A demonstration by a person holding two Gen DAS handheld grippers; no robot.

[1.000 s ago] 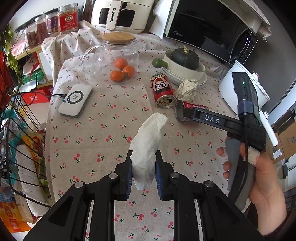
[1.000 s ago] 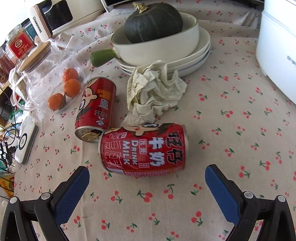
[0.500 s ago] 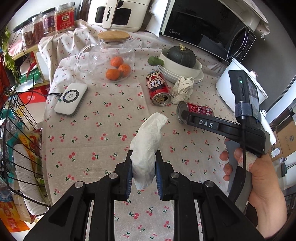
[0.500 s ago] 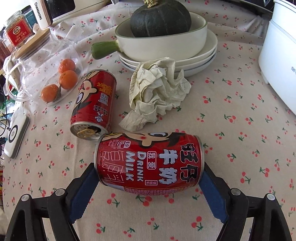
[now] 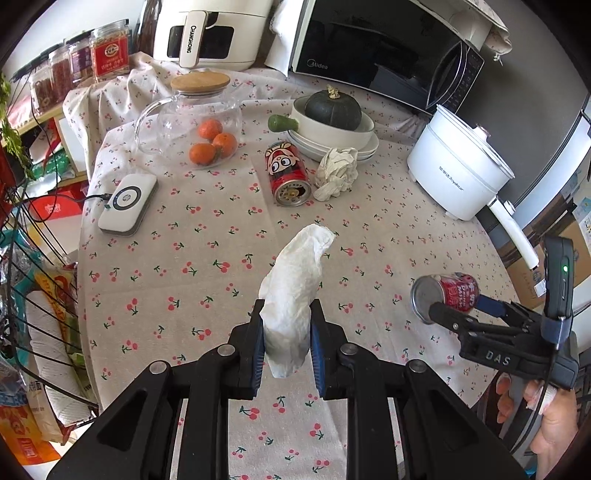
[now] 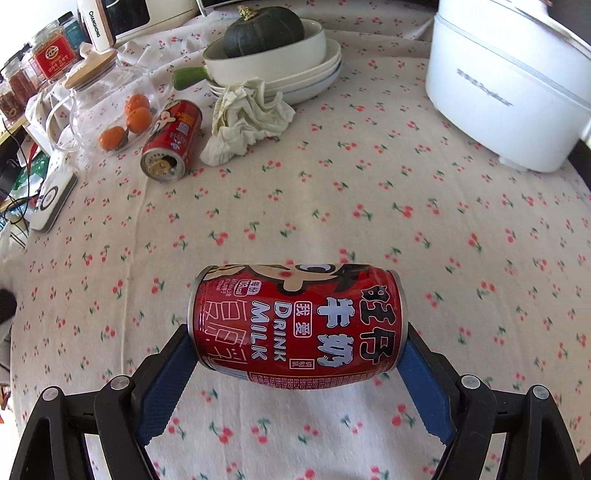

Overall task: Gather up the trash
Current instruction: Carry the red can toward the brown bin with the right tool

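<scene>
Between the blue pads of the right gripper (image 6: 297, 365), a red milk can (image 6: 297, 325) is being clamped end to end, its long axis lying crosswise to the fingers and level, clear above the cherry-print tablecloth (image 6: 406, 206). In the left wrist view the left gripper (image 5: 287, 350) is pinching a white tissue (image 5: 291, 295), which is standing up out of the jaws and leaning away toward the table's middle. Both claws are therefore occupied, each grasping 1 piece of trash, so the coming move is likely a carry to some bin, which is not showing in either view.

Farther out, 2 pieces are lying on the cloth: a second red can (image 6: 171, 140) on its side, its open end pointing back toward the grippers, and a crumpled paper wad (image 6: 247, 118) just beside it, touching the stack of white dishes (image 6: 317, 70) holding a dark squash (image 6: 264, 31). Both are lying ahead and slightly left of the right gripper, and which hand is nearer is hard to judge. Beyond them are sitting a glass jar of oranges (image 5: 195, 122) and a white cooker (image 5: 458, 170).
</scene>
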